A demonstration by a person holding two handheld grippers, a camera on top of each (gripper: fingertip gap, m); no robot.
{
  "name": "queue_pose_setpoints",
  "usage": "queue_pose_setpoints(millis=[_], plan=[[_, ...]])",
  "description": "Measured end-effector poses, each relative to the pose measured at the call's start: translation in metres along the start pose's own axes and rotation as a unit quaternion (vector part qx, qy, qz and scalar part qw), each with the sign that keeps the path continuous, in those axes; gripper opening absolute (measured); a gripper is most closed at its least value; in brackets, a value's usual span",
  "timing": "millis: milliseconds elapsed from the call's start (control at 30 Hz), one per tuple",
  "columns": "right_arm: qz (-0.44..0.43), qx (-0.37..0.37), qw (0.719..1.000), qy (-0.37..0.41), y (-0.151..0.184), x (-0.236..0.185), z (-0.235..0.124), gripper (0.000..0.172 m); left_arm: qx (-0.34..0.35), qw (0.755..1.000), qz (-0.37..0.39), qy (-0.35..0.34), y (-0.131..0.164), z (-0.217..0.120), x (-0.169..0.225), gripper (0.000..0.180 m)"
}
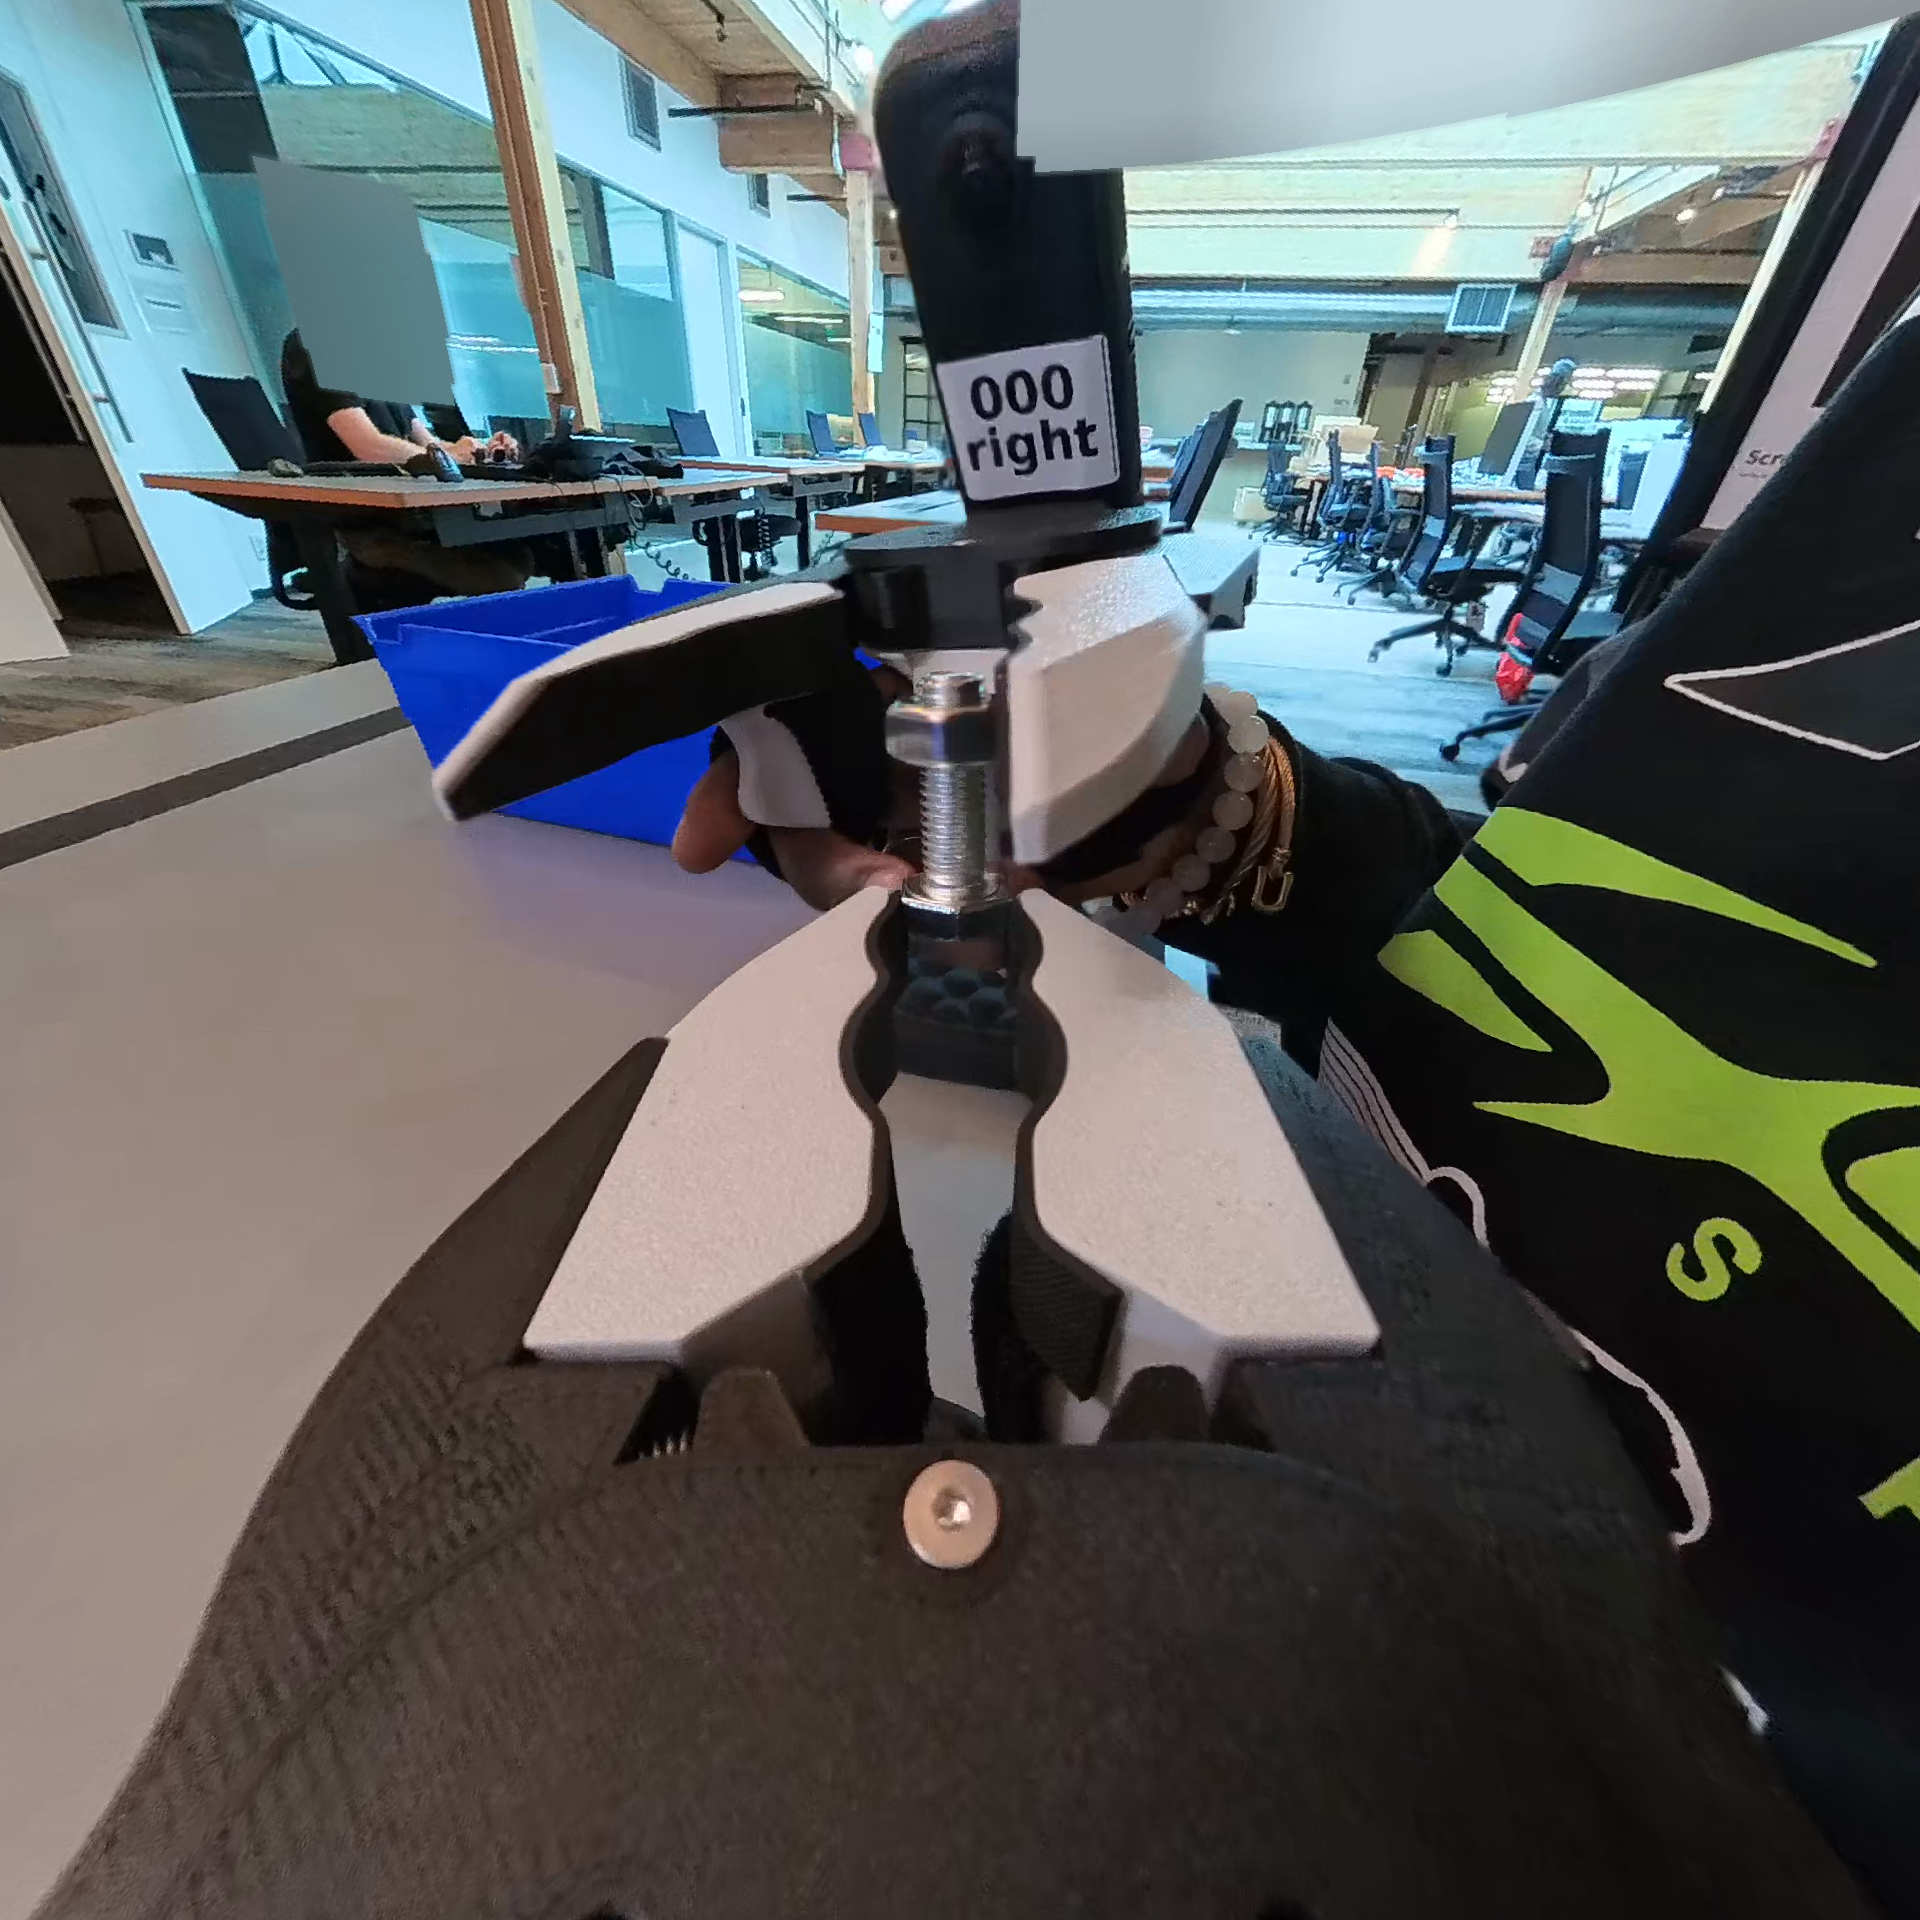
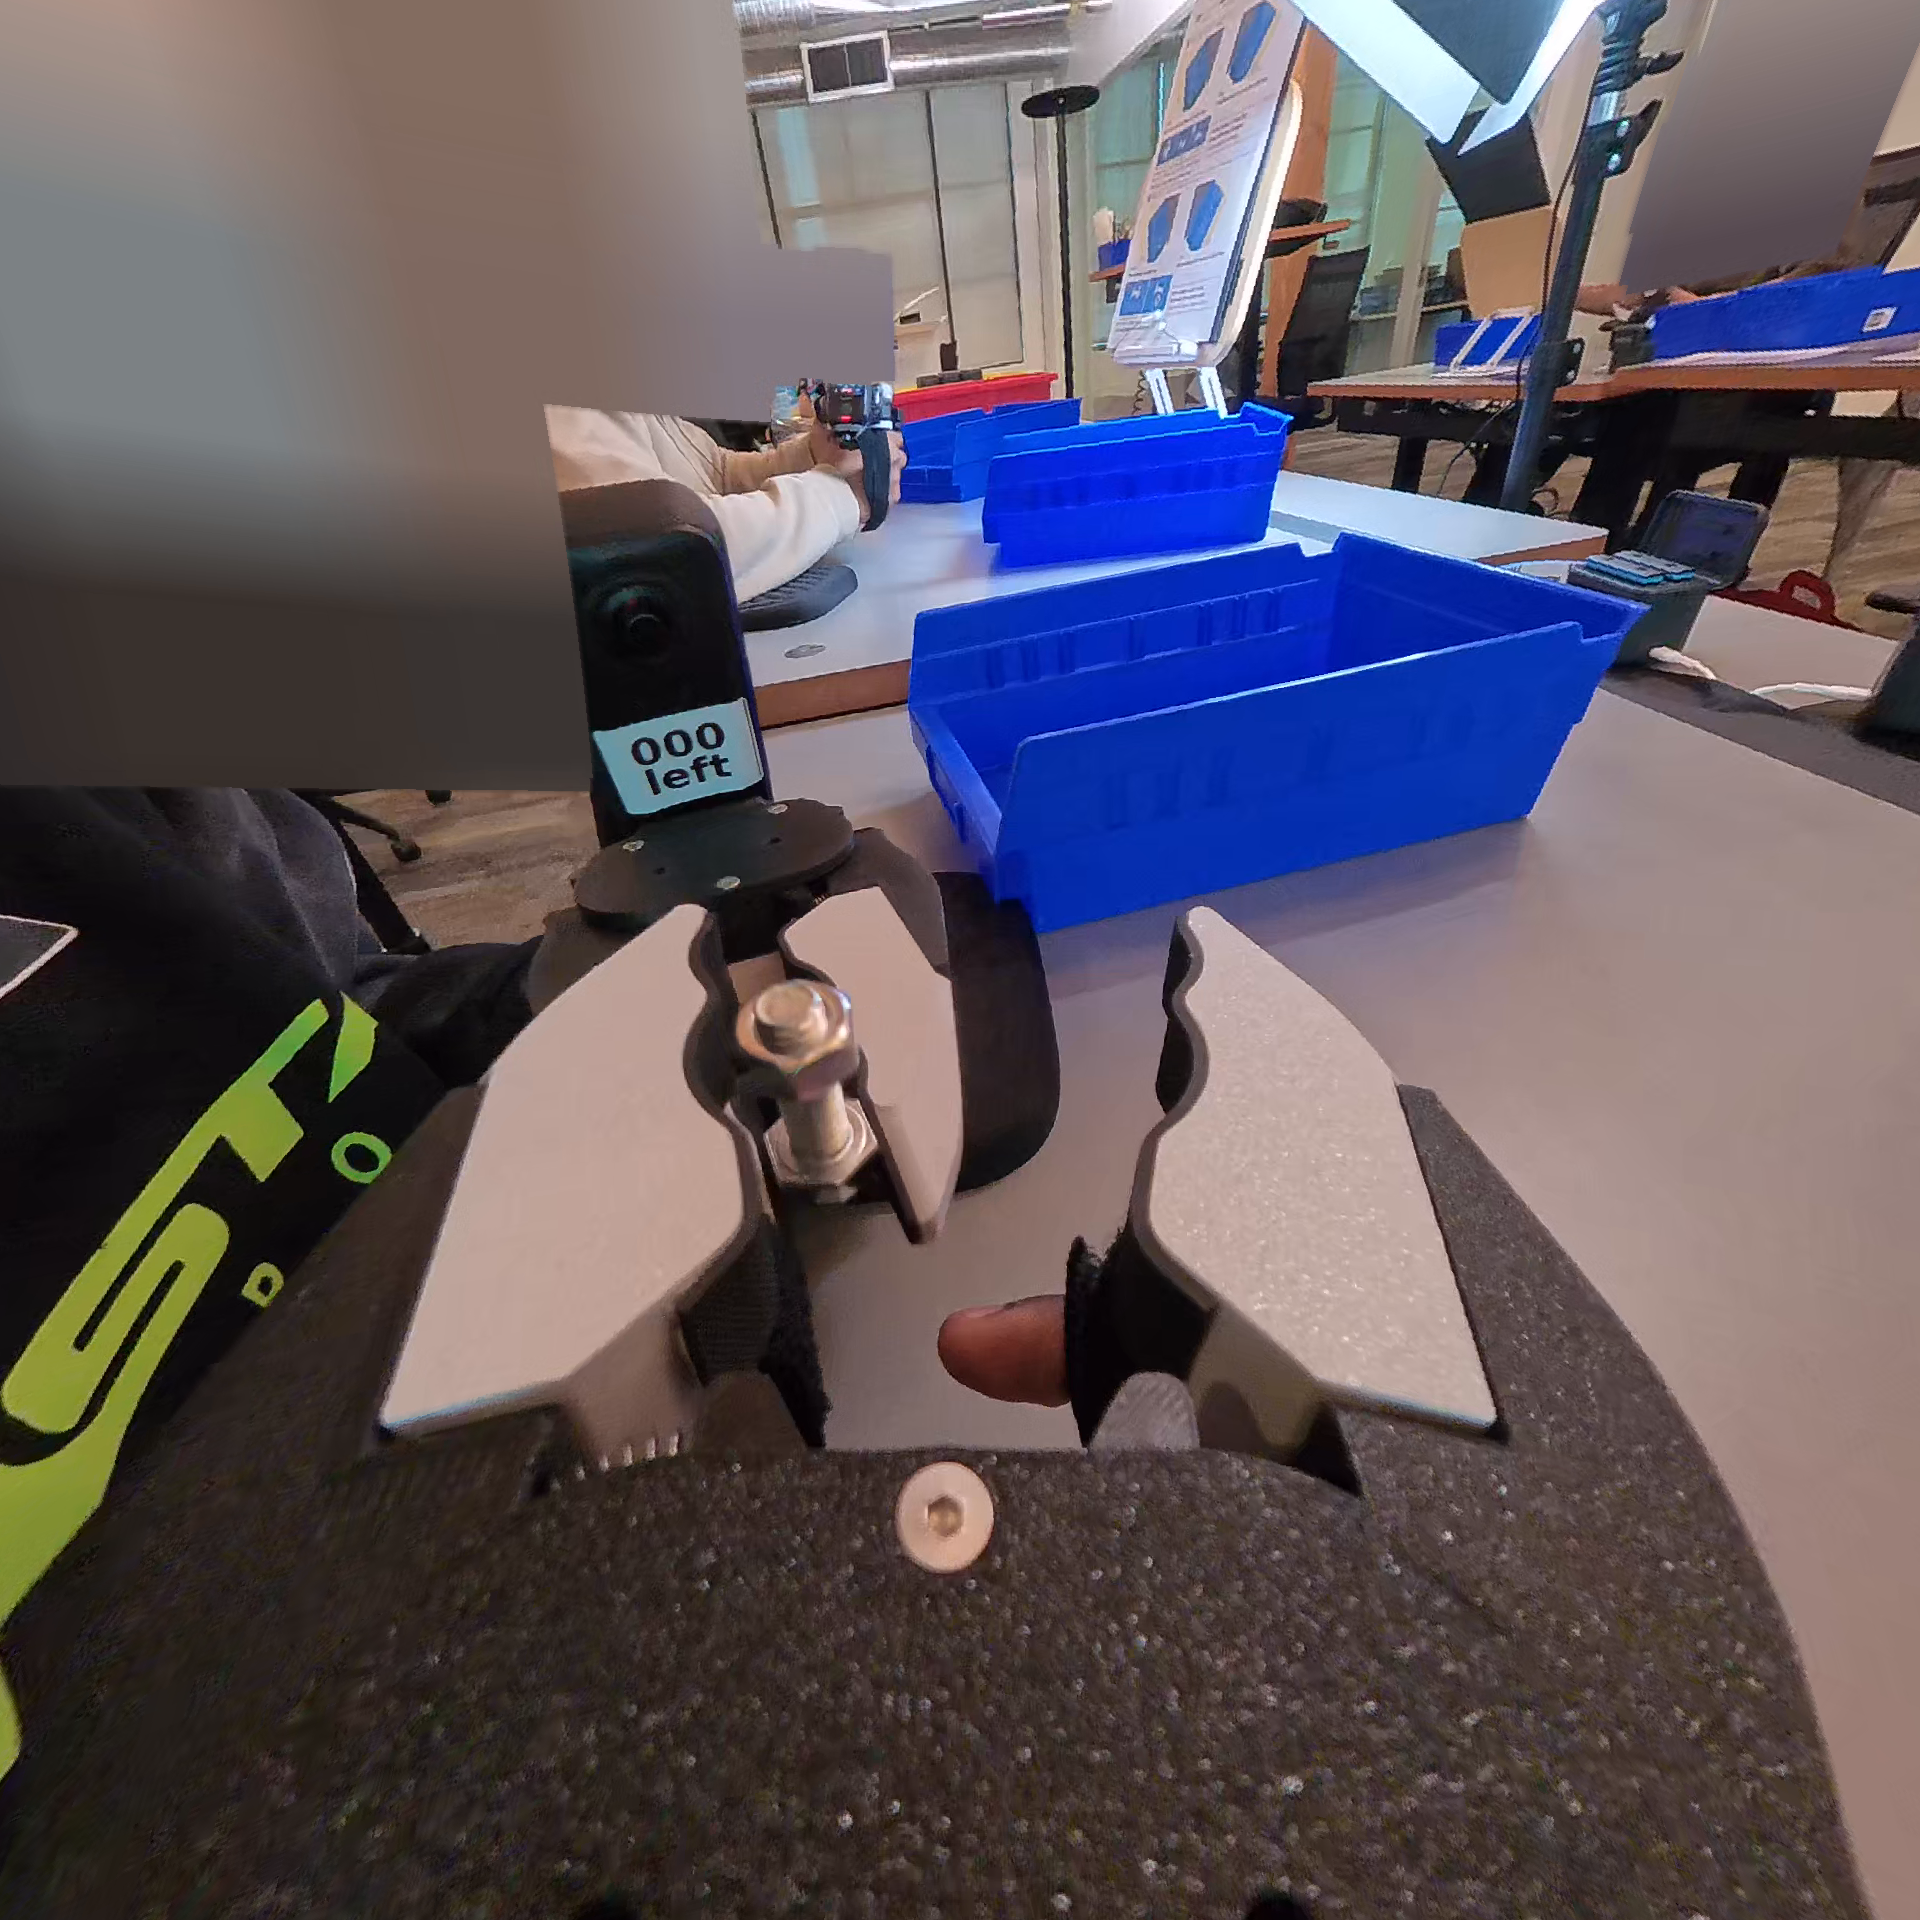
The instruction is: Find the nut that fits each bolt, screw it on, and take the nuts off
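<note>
A silver bolt (image 1: pixel 954 810) stands upright with its hex head clamped between the white fingertips of my left gripper (image 1: pixel 951 912). A silver hex nut (image 1: pixel 940 727) sits on the thread near the bolt's free end. My right gripper (image 1: pixel 748 810) reaches in from the far side with its jaws wide open. One of its fingers (image 1: pixel 1091 707) lies right beside the nut and the other is spread far to the left. In the right wrist view the nut (image 2: pixel 795 1039) and bolt (image 2: pixel 821 1127) sit next to the left finger of my right gripper (image 2: pixel 945 935), with nothing held.
A blue bin (image 2: pixel 1299 790) stands on the grey table (image 2: pixel 1558 987) just beyond the grippers; it also shows in the left wrist view (image 1: pixel 499 665). More blue bins (image 2: pixel 1132 488) and a seated person are on the table behind. A black and green sleeve (image 1: pixel 1662 1039) is close by. Some 6 cm of space lies between my two pairs of fingers.
</note>
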State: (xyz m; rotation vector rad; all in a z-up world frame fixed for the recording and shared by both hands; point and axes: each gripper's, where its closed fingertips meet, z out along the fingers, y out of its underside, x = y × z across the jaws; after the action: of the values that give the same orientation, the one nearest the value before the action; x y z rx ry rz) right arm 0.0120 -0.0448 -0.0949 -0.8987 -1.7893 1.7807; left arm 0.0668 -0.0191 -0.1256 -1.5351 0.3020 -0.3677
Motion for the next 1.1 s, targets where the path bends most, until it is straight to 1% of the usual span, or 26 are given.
queue_pose_setpoints(millis=[200,233,267,333,367,400,433,533,600,700,800,900,1000,1100], plan=[[0.013,0.018,1.000,0.021,-0.002,0.012,-0.032,0.080,0.019,1.000,-0.011,0.002,-0.005,-0.005,-0.003,0.018],[0.017,0.022,0.999,0.040,-0.001,0.019,-0.040,0.067,0.023,1.000,-0.010,0.003,-0.006,-0.006,-0.003,0.018],[0.017,0.027,0.997,0.073,-0.001,0.031,-0.050,0.044,0.026,1.000,-0.010,0.008,-0.008,-0.007,-0.001,0.018],[0.012,0.035,0.994,0.098,0.000,0.041,-0.064,0.026,0.021,1.000,-0.006,0.003,-0.006,-0.007,-0.002,0.018],[0.012,0.036,0.995,0.096,-0.001,0.040,-0.067,0.023,0.019,1.000,-0.006,0.003,-0.006,-0.006,-0.002,0.018],[0.010,0.038,0.995,0.091,-0.002,0.037,-0.067,0.024,0.019,1.000,-0.007,0.003,-0.006,-0.006,-0.003,0.018],[0.006,0.041,0.996,0.083,-0.003,0.033,-0.066,0.028,0.018,1.000,-0.007,0.002,-0.005,-0.005,-0.003,0.018],[0.003,0.050,0.998,0.037,-0.009,0.017,-0.057,0.053,0.014,1.000,-0.006,0.000,-0.004,-0.004,-0.004,0.018],[0.001,0.047,0.999,0.010,-0.011,0.006,-0.046,0.067,0.009,1.000,-0.005,-0.003,-0.003,-0.003,-0.004,0.018],[-0.007,0.035,0.999,0.001,-0.010,0.000,-0.027,0.079,0.002,1.000,0.000,-0.006,-0.001,-0.001,-0.004,0.018],[-0.004,0.027,1.000,-0.004,-0.008,-0.002,-0.011,0.082,-0.001,1.000,0.002,-0.008,0.000,0.000,-0.005,0.018],[-0.009,0.016,1.000,0.000,-0.005,-0.001,-0.003,0.082,-0.003,1.000,0.005,-0.008,0.001,0.000,-0.004,0.018],[-0.007,0.014,1.000,0.008,-0.004,0.003,-0.004,0.079,-0.002,1.000,0.007,-0.005,0.000,0.000,-0.003,0.018],[-0.006,0.020,1.000,0.010,-0.005,0.005,-0.016,0.081,0.007,1.000,0.002,-0.001,-0.002,-0.002,-0.002,0.018]])
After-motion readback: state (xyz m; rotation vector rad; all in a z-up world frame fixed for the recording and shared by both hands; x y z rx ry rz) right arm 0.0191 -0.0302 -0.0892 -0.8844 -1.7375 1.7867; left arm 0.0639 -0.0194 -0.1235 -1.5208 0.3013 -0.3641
